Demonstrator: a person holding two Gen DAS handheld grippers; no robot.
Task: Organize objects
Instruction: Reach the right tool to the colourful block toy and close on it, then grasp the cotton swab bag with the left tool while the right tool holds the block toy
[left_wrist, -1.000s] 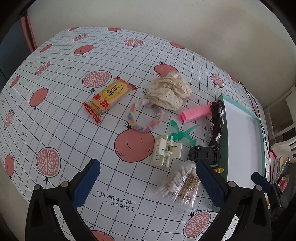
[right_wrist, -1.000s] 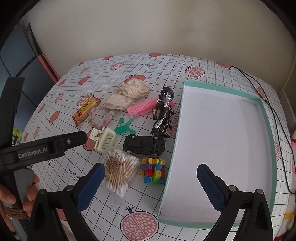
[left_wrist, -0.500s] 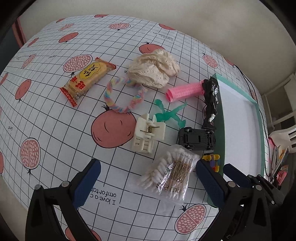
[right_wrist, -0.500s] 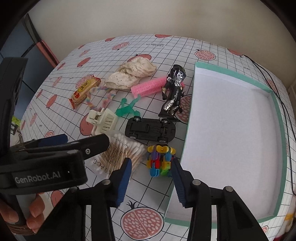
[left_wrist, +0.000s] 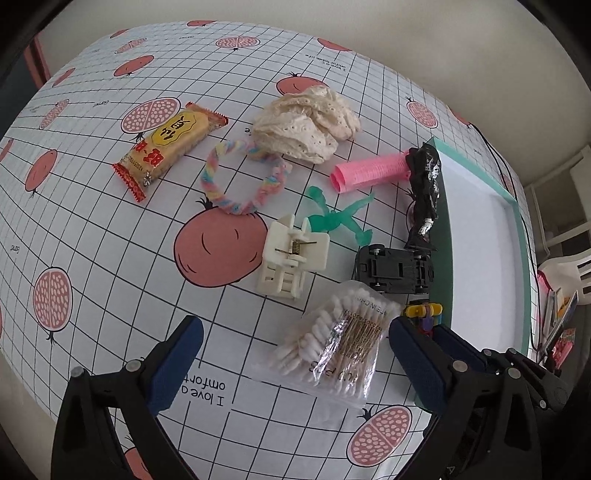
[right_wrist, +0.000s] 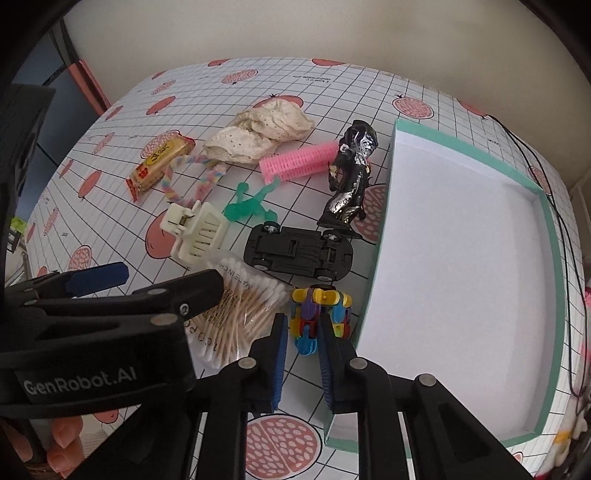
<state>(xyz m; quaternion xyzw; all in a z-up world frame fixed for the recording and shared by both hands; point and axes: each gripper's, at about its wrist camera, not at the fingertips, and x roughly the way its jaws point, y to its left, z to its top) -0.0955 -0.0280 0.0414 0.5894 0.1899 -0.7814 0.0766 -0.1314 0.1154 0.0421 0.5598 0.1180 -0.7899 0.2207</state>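
- The right gripper (right_wrist: 301, 349) is seen low over the worktop (right_wrist: 373, 92), its blue-padded fingers (right_wrist: 277, 354) narrowed to a small gap around the near end of the block toy (right_wrist: 319, 317); whether the pads already touch the toy cannot be told.
- The block toy is built of small interlocking pieces in yellow, red, blue, green and purple, and lies on the cloth just beside the near left corner of the box (right_wrist: 554, 258), at the 9 o'clock side of its wall.
- The box is shallow, white inside with a mint-green rim.
- At 12 o'clock from the block toy a black toy car (right_wrist: 299, 253) lies on its roof, wheels up; beyond it a black and silver figurine (right_wrist: 351, 177) stands close to the box wall.
- A clear bag of cotton swabs (right_wrist: 243, 314) lies at 9 o'clock from the block toy, just beside it.
- The left gripper (left_wrist: 295, 354) is held with its fingers (left_wrist: 177, 358) wide apart and nothing between them, above the bag of cotton swabs (left_wrist: 343, 350).
- In the left wrist view, at 12 o'clock from the swabs, a cream hair claw (left_wrist: 291, 258) and a green plastic figure (left_wrist: 336, 218) are seen; further off lie a pink hair roller (left_wrist: 369, 171), a pastel twisted ring (left_wrist: 243, 177), a yellow snack packet (left_wrist: 170, 144) and a crumpled cream cloth (left_wrist: 306, 125).
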